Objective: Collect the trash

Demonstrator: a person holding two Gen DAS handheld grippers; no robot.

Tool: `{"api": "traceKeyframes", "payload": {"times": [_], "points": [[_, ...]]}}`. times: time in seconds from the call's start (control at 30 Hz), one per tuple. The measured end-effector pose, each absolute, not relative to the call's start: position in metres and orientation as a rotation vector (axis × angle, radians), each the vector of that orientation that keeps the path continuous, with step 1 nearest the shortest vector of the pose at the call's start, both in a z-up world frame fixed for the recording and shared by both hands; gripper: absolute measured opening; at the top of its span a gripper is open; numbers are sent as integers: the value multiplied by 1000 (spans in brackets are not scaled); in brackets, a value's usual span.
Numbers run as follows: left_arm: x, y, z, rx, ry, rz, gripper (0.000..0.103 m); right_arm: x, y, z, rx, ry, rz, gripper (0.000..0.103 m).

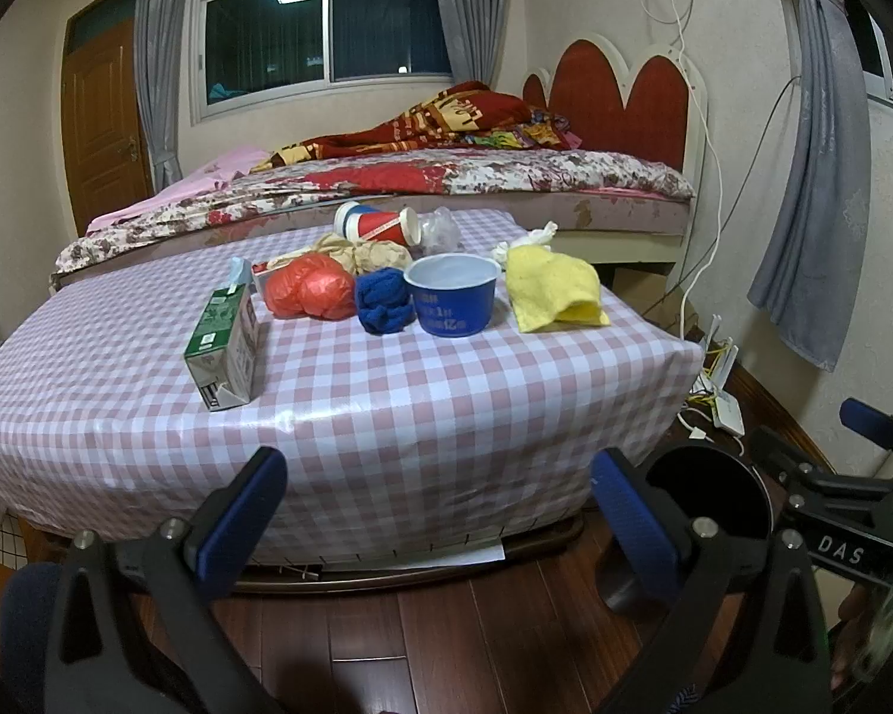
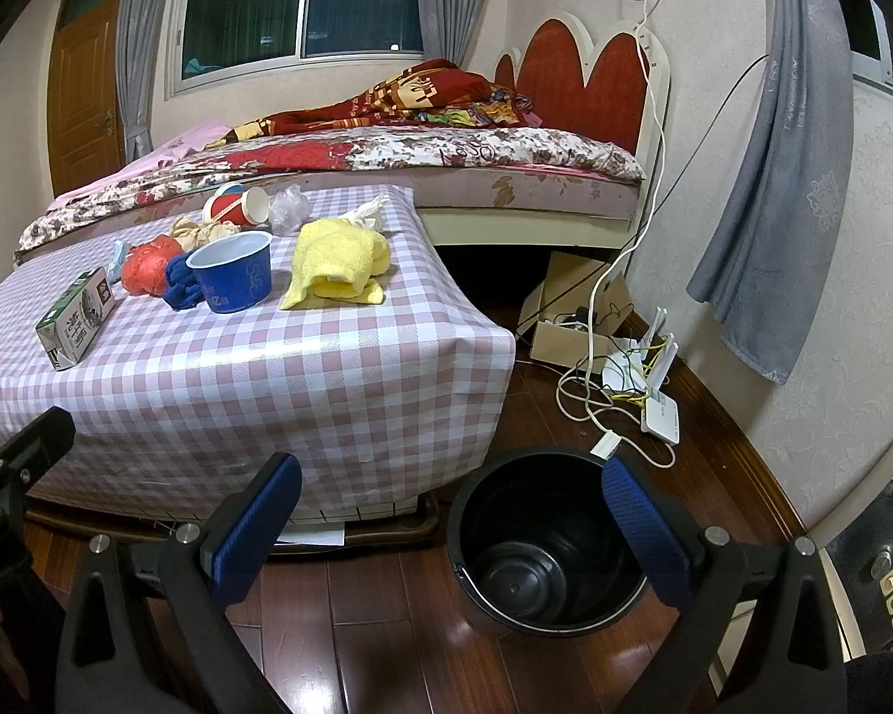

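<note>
Only the right wrist view shows the inside of the black bin [image 2: 542, 541] on the floor, bare to its bottom; the left view catches just its rim; both the left gripper [image 1: 440, 511] and right gripper [image 2: 446, 523] gape wide, holding nothing; on the table [image 1: 387, 392] sit a blue bowl [image 1: 452, 294], apparently unfilled, a milk carton [image 1: 223, 345] and a tipped red cup [image 1: 381, 225].

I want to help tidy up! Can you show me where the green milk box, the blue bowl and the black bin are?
Green and white milk carton [image 1: 226, 351]: left wrist view, on its front face.
Blue paper bowl [image 1: 453, 303]: left wrist view, on its outer wall.
Round black plastic bin [image 2: 506, 476]: right wrist view, on its inner wall.
</note>
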State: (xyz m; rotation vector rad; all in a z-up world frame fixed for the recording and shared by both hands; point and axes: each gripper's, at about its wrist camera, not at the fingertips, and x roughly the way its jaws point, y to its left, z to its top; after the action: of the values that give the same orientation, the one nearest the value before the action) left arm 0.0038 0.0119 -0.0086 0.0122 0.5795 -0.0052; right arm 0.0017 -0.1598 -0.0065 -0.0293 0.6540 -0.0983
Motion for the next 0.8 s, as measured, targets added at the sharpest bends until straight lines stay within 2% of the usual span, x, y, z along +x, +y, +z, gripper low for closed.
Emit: {"api": "traceKeyframes", "payload": {"times": [0.33,0.53,0.8], "points": [[4,13,-9,16,578,3,102,6,-157,-6,-33,658,-82,102],[13,31,-21,12,591,53,102,15,-150,-2,-29,653,0,102],[44,73,-12,8,574,163,102,51,-133,18,-47,618,90,102]]}}
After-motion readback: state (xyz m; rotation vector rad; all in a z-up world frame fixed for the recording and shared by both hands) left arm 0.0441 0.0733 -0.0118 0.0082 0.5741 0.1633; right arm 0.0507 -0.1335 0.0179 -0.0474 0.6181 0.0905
